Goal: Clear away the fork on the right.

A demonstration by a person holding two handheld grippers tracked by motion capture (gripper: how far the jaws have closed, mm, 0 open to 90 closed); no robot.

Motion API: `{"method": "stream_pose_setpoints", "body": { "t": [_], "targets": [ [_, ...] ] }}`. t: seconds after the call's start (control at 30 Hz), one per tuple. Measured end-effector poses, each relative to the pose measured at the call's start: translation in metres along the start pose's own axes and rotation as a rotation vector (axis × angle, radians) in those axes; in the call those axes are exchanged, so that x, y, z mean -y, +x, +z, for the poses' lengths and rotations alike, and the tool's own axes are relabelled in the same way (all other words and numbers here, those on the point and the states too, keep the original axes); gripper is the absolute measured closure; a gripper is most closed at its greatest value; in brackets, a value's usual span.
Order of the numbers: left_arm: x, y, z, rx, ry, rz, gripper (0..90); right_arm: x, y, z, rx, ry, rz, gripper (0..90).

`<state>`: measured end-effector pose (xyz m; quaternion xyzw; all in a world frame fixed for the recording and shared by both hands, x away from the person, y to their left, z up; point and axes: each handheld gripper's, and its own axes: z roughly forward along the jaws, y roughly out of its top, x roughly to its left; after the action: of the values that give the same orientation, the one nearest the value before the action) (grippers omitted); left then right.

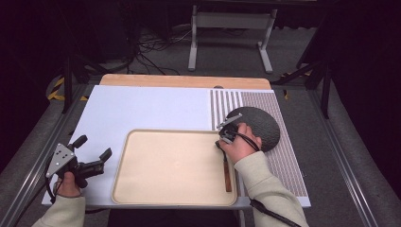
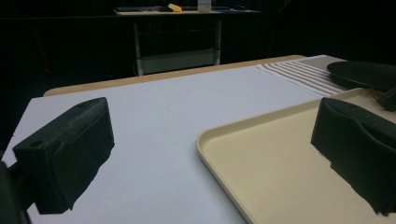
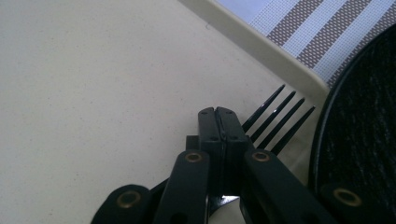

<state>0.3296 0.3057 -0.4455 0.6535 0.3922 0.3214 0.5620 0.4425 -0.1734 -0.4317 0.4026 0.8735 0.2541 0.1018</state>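
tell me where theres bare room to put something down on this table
Most of the beige tray is bare, from its left rim across the middle. The white sheet beyond the tray, left of the striped mat, is also free. It is crowded at the tray's right edge, where the right gripper is shut on the fork beside the dark plate.

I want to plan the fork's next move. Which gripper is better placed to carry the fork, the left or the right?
The right. The right gripper already has its jaws shut on the fork at the tray's right edge, beside the dark plate. The left gripper is open, off the tray's left side.
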Motion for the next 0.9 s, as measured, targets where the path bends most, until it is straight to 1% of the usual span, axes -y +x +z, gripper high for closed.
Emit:
{"method": "stream_pose_setpoints", "body": {
  "t": [0.13,0.23,0.3,0.33,0.37,0.4,0.47,0.5,0.57,0.6,0.63,0.7,0.73,0.8,0.9],
  "targets": [
    [0.0,0.0,0.0,-0.001,0.001,0.002,0.0,0.0,-0.001,-0.001,0.013,0.007,0.001,89.9],
    [0.0,0.0,0.0,-0.002,0.0,0.0,0.0,0.0,-0.001,-0.002,0.011,0.003,-0.007,89.8],
    [0.0,0.0,0.0,-0.002,0.001,0.001,0.0,-0.001,0.001,-0.004,0.009,-0.012,-0.01,89.5],
    [0.0,0.0,0.0,-0.002,0.002,0.002,0.0,-0.003,0.003,-0.007,0.007,-0.028,-0.012,86.8],
    [0.0,0.0,0.0,-0.002,0.001,0.002,0.0,-0.003,0.003,-0.007,0.007,-0.028,-0.012,86.8],
    [0.0,0.0,0.0,-0.002,0.001,0.002,0.0,-0.004,0.004,-0.008,0.003,-0.038,-0.018,84.0],
    [0.0,0.0,0.0,-0.003,-0.001,0.0,0.0,-0.005,0.006,-0.012,-0.007,-0.063,-0.024,75.4],
    [0.0,0.0,0.0,-0.002,-0.001,-0.001,0.0,-0.006,0.007,-0.013,-0.012,-0.076,-0.028,68.7],
    [0.0,0.0,-0.001,-0.002,0.002,0.003,0.0,-0.007,0.009,-0.016,-0.014,-0.118,-0.045,51.2],
    [0.0,0.0,-0.001,-0.002,0.001,0.002,0.0,-0.008,0.009,-0.017,-0.017,-0.135,-0.058,43.8],
    [0.0,0.0,-0.001,-0.004,-0.002,0.0,0.0,-0.009,0.009,-0.02,-0.017,-0.161,-0.082,37.0],
    [0.0,-0.001,0.0,-0.001,-0.001,0.0,0.0,-0.009,0.01,-0.024,-0.029,-0.188,-0.101,30.2],
    [0.0,-0.001,0.0,0.001,0.001,0.002,0.0,-0.009,0.01,-0.028,-0.04,-0.206,-0.099,27.6],
    [0.0,-0.001,0.0,-0.001,0.002,0.005,0.0,-0.008,0.011,-0.034,-0.053,-0.223,-0.108,25.3],
    [0.0,-0.001,0.0,-0.001,0.0,0.004,0.0,-0.007,0.011,-0.043,-0.056,-0.256,-0.129,22.9]
  ]
}}
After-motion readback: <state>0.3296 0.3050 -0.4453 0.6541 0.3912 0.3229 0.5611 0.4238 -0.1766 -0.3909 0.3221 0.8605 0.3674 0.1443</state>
